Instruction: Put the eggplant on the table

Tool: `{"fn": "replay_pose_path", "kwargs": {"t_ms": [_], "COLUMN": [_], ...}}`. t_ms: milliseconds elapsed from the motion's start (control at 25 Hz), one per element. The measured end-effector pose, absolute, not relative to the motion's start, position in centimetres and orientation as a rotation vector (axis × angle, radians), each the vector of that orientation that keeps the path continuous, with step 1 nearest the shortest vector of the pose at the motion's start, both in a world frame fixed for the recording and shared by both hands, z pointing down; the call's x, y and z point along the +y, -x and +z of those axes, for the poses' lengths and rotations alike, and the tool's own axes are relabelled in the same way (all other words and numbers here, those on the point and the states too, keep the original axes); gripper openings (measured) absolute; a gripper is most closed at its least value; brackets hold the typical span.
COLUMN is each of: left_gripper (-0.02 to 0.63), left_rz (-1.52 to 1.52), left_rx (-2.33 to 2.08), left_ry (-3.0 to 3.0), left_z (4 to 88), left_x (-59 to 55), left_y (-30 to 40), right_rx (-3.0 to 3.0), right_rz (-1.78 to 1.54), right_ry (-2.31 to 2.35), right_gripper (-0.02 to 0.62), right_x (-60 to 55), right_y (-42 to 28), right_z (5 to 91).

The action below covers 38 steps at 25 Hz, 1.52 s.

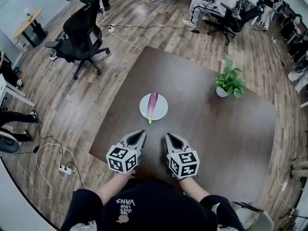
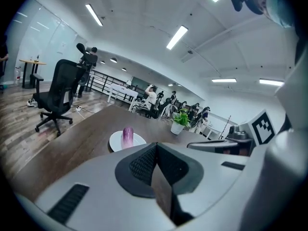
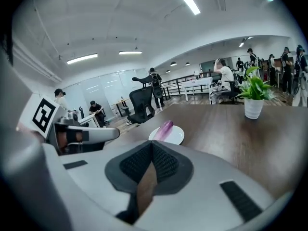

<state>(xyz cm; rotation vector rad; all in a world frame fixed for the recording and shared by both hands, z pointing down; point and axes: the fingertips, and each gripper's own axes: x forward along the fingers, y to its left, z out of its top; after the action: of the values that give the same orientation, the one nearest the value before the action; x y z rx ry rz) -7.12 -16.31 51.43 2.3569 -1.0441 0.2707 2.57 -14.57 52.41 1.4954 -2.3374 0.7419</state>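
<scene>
A purple eggplant (image 1: pixel 152 106) with a green stem end lies on a white plate (image 1: pixel 161 110) near the middle of the dark brown table (image 1: pixel 216 143). Both grippers hover side by side over the table's near edge, short of the plate. The left gripper (image 1: pixel 141 134) is shut with nothing in it, and so is the right gripper (image 1: pixel 171 137). In the left gripper view the eggplant (image 2: pixel 127 135) shows ahead, just left of the closed jaws (image 2: pixel 156 146). In the right gripper view the eggplant (image 3: pixel 166 128) sits on the plate (image 3: pixel 174 137) beyond the closed jaws (image 3: pixel 152 144).
A potted green plant (image 1: pixel 229 82) stands at the table's far right. A black office chair (image 1: pixel 82 32) is on the wooden floor to the left of the table. People sit at desks in the background, and cables with a power strip (image 1: pixel 65 168) lie on the floor at near left.
</scene>
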Motion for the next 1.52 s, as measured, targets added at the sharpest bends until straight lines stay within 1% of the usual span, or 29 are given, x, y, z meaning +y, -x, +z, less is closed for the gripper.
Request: {"fn": "replay_pose_path", "kwargs": {"t_ms": [360, 1520], "left_gripper": [0.011, 0.011], "left_rz": [0.255, 0.24], "left_rx": [-1.023, -1.036], "left_ry": [-2.406, -2.389], "left_z": [49.8, 49.8], "left_x": [-15.1, -15.1], "left_y": [6.8, 6.2], "right_rx": [-2.369, -2.363], "right_rz": [0.727, 0.684], "right_ry": [-1.503, -1.481], "right_gripper": [0.018, 0.018], "right_x": [-12.9, -13.4], "right_y": [-3.6, -3.7], "right_z": [50.4, 50.4]}}
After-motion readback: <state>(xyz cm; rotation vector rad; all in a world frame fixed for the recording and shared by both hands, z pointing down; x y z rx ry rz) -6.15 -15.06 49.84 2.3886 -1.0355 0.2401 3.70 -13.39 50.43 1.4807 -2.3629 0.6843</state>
